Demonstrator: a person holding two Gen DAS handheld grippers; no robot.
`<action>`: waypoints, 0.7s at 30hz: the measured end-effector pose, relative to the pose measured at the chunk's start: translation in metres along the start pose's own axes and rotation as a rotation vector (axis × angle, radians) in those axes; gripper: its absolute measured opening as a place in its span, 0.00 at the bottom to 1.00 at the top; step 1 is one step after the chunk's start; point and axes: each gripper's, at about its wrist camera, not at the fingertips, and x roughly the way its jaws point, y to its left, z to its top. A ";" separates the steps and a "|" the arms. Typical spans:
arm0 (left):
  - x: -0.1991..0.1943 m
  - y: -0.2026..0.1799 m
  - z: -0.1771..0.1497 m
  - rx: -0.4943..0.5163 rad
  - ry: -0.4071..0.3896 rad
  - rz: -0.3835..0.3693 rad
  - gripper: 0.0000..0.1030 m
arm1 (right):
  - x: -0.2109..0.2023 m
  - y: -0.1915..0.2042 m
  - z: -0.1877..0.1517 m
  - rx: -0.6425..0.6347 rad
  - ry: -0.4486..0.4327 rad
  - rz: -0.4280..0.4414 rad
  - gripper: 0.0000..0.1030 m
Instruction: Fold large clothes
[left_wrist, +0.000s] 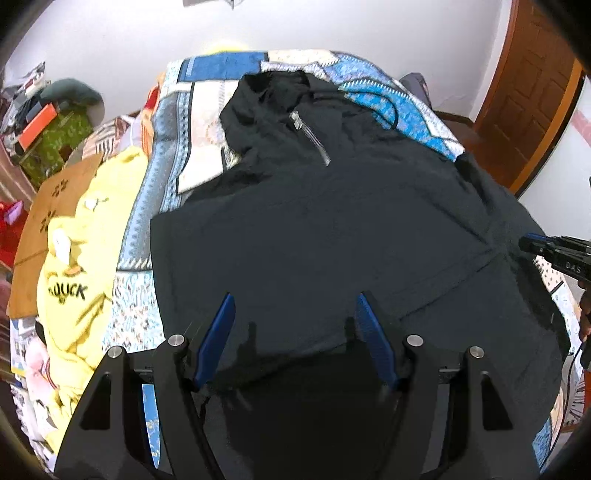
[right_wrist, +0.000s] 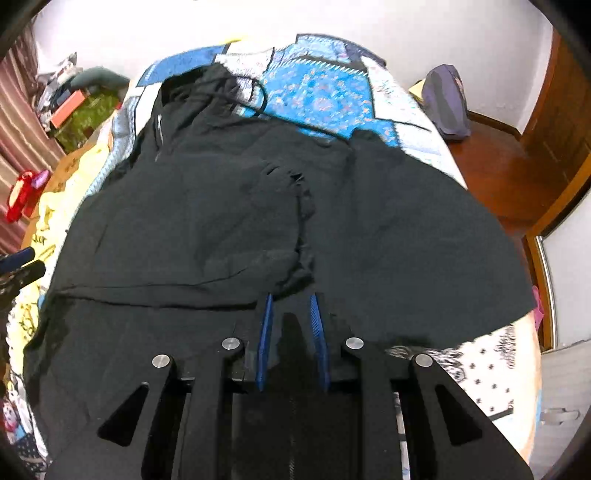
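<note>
A large black hooded jacket with a silver zipper lies spread on the bed; it also fills the right wrist view, with one sleeve folded over its middle. My left gripper is open wide above the jacket's lower part and holds nothing. My right gripper is partly open, its blue fingers a narrow gap apart just behind the folded sleeve's cuff, with no cloth between them. The right gripper's tip shows at the right edge of the left wrist view.
The bed has a blue and white patterned quilt. A yellow shirt and a cardboard sheet lie at the bed's left. A purple bag sits at the far right corner. A wooden door stands to the right.
</note>
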 end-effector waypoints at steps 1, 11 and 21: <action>-0.003 -0.003 0.005 0.003 -0.016 -0.002 0.65 | -0.006 -0.006 0.001 0.016 -0.014 -0.005 0.19; -0.024 -0.036 0.052 0.032 -0.156 -0.030 0.68 | -0.064 -0.094 0.001 0.208 -0.156 -0.101 0.41; 0.003 -0.060 0.068 0.037 -0.141 -0.086 0.69 | -0.029 -0.173 -0.020 0.460 -0.073 -0.142 0.42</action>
